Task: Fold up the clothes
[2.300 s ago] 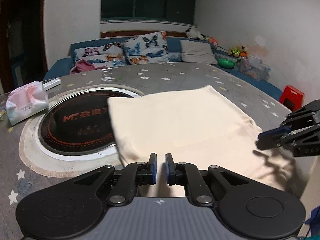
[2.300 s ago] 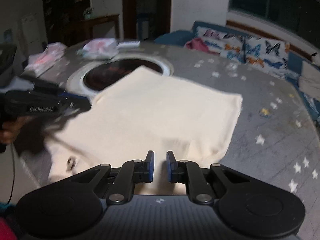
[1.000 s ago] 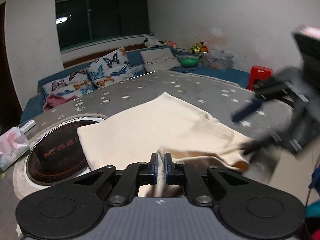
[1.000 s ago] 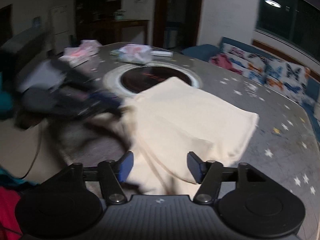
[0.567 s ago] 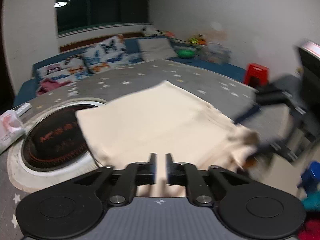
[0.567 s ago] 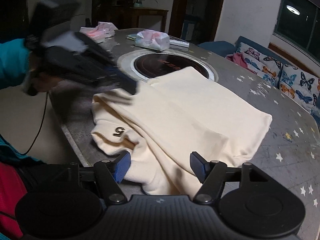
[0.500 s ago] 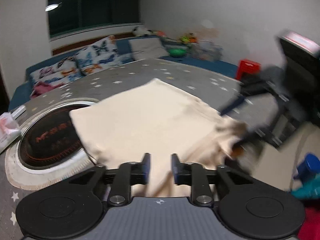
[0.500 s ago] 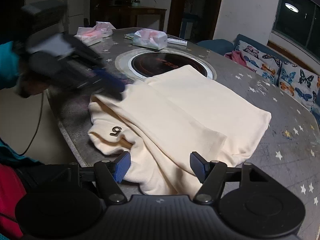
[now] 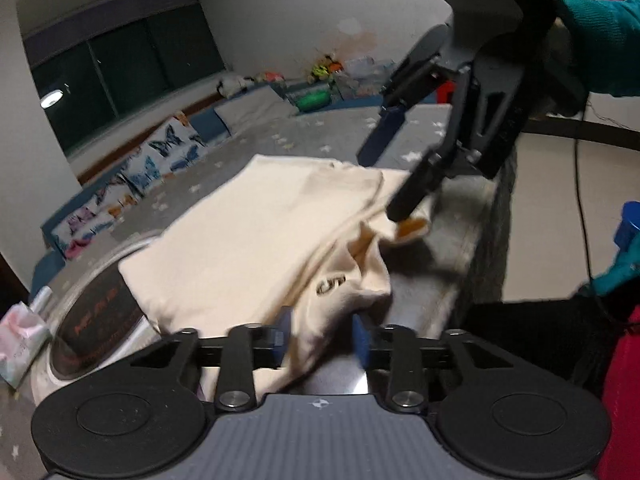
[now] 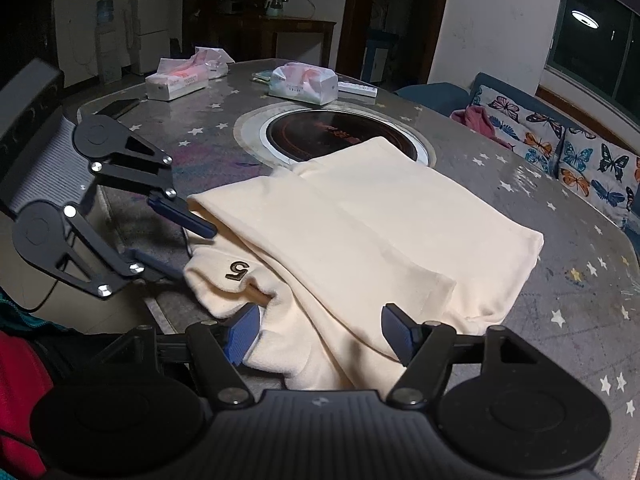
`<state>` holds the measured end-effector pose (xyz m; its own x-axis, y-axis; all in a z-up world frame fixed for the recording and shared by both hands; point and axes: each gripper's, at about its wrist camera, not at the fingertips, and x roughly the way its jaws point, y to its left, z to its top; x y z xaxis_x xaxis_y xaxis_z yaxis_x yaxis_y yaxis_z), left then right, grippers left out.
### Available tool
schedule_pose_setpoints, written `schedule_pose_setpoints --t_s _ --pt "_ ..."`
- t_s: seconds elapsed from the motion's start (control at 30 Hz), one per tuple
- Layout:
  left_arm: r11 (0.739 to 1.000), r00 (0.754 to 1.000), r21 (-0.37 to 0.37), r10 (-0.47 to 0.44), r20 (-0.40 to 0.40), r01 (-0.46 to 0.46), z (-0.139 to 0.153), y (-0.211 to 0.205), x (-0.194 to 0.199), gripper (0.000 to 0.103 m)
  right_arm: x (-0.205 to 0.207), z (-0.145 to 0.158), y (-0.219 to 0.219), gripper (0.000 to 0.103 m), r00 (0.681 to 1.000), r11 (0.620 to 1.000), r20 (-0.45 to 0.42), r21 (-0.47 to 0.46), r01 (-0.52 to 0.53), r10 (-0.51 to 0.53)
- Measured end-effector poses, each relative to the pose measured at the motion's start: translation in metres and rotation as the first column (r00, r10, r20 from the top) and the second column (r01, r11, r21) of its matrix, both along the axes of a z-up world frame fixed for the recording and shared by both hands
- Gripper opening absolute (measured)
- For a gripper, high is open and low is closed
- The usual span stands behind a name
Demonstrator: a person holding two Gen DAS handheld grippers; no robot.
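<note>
A cream garment lies folded on the grey starred table, its crumpled near edge showing a dark "5" mark. My right gripper is open, its blue pads standing either side of the garment's near edge, gripping nothing. At the left of that view my left gripper is open beside the garment's corner. In the left wrist view the garment runs between the open left gripper, with the "5" mark just ahead. The open right gripper hovers over the far corner.
A round black hob is set into the table beyond the garment. Tissue packs and a phone lie at the far side. A sofa with butterfly cushions stands to the right. A teal sleeve holds the right gripper.
My left gripper, shut on the garment's edge a second ago, has opened and let go. The right gripper opened earlier and stays open. The near edge now lies bunched.
</note>
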<state>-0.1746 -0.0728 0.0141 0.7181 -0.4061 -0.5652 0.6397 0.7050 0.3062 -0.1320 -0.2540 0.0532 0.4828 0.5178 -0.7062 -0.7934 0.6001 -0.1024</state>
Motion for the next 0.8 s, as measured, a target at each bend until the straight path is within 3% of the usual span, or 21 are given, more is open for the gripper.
schedule_pose_setpoints --t_s 0.1,0.3,0.5,0.6,0.67,0.8 --pt "0.998 0.999 -0.055 0.04 0.002 -0.04 0.009 0.001 0.011 0.01 -0.003 0.002 0.0 0.072 1.0 1.0 0.011 0.0 -0.011 0.011" --pt "0.967 0.982 -0.179 0.164 -0.096 -0.18 0.031 0.017 0.059 0.008 -0.006 0.006 -0.001 0.075 0.999 0.999 0.032 0.011 -0.044 0.044" --pt "0.95 0.968 -0.217 0.192 -0.163 -0.225 0.031 0.024 0.085 0.008 -0.001 -0.009 0.003 0.072 0.997 0.998 0.063 -0.025 -0.052 0.053" --pt "0.95 0.966 -0.216 0.19 -0.176 -0.226 0.028 0.025 0.086 0.008 0.006 -0.018 0.006 0.053 0.997 0.998 0.067 -0.044 -0.043 0.046" --pt "0.95 0.967 -0.218 0.186 -0.176 -0.222 0.028 0.026 0.083 0.009 0.014 -0.025 0.008 0.032 0.998 0.998 0.059 -0.055 -0.029 0.033" --pt "0.954 0.972 -0.221 0.166 -0.168 -0.202 0.029 0.03 0.07 0.014 0.025 -0.025 0.007 0.016 0.999 0.999 0.028 -0.038 -0.014 0.015"
